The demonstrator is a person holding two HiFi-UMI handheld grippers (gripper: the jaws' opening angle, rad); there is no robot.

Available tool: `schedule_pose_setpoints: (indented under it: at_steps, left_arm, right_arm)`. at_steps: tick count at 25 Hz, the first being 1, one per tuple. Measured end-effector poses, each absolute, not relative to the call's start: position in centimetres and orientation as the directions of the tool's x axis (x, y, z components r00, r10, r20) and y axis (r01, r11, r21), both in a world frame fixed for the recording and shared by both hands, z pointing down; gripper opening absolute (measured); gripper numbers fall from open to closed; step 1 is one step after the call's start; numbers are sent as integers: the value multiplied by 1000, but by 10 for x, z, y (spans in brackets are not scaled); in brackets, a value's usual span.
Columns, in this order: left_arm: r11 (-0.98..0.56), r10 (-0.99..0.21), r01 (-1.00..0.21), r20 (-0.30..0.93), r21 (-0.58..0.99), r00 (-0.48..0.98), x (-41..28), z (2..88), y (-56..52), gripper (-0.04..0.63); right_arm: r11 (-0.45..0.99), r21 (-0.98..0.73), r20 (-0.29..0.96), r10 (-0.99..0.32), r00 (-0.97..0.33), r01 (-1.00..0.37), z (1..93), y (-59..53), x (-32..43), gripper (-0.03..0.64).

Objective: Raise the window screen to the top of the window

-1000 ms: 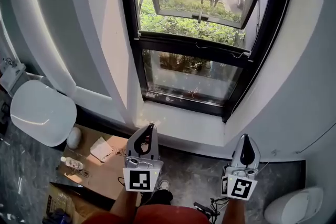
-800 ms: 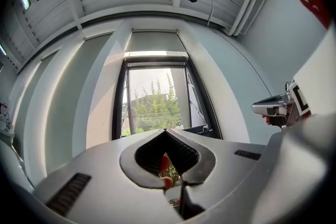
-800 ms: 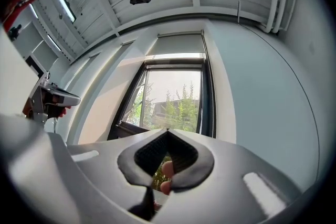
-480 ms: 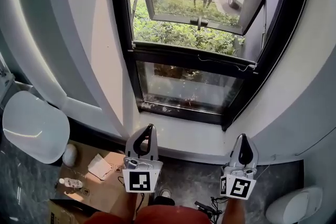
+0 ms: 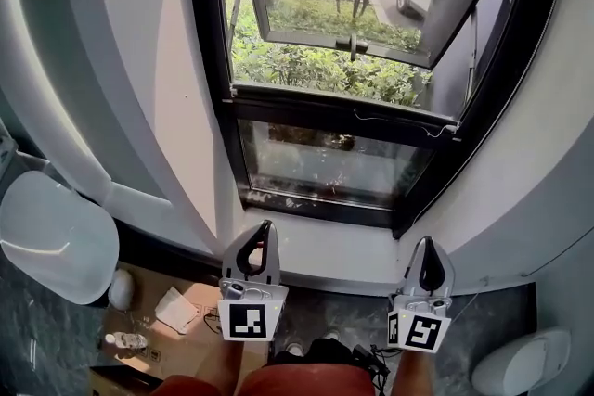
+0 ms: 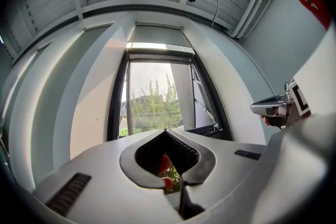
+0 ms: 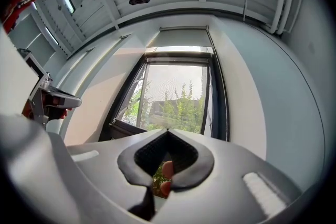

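The window screen [image 7: 173,81] looks like thin net inside the black window frame [image 5: 206,88]. We think it is light, floppy and easy to tear, so we should hold its stiff bottom edge. Below the frame, our left gripper [image 5: 265,227] and right gripper [image 5: 424,244] have jaws closed, holding nothing.

Window [image 5: 343,79] filled upper centre. Left gripper [image 5: 260,236] and right gripper [image 5: 427,253] sat side by side below it. Cardboard box [image 5: 181,338] lay bottom left.
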State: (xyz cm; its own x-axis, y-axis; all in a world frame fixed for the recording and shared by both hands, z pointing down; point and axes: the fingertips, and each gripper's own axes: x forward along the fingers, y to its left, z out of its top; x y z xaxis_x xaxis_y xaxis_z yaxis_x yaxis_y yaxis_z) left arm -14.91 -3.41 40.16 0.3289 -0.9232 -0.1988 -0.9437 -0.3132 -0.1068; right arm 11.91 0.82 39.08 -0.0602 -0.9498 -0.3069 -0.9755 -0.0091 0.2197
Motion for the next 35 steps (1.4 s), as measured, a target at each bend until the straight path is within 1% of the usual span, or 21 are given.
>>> schedule_pose_setpoints:
  at_steps: [9, 12, 16, 24, 30, 33, 35]
  left_arm:
    - [-309, -922, -944, -207, -111, 326, -131, 402, -80, 5]
    - [-313, -918, -939, -206, -145, 338, -119, 397, -102, 5]
    - [-310, -918, -943, -219, -122, 330, -101, 387, -132, 5]
    - [-295, -916, -943, -233, -157, 326, -63, 371, -185, 5]
    - [-292, -919, -940, -221, -174, 327, -35, 373, -218, 5]
    - [-289, -920, -937, -214, -196, 329, -29, 375, -231, 5]
    - [-287, -923, -940, -209, -183, 323, -28, 376, -240, 5]
  right_arm:
    - [-13, 212, -322, -945, -57, -977, 395, -36, 140, 11]
    - [-9, 208, -330, -942, -61, -978, 392, -58, 150, 11]
    - [-4, 209, -342, -937, -69, -978, 383, -89, 167, 11]
    - [9, 207, -357, -930, -85, -978, 375, -147, 204, 11]
    - [19, 193, -361, -929, -89, -981, 379, -183, 230, 11]
    - [23, 189, -367, -926, -93, -982, 378, -197, 235, 11]
    - [27, 188, -361, -928, -94, -982, 381, -205, 238, 11]
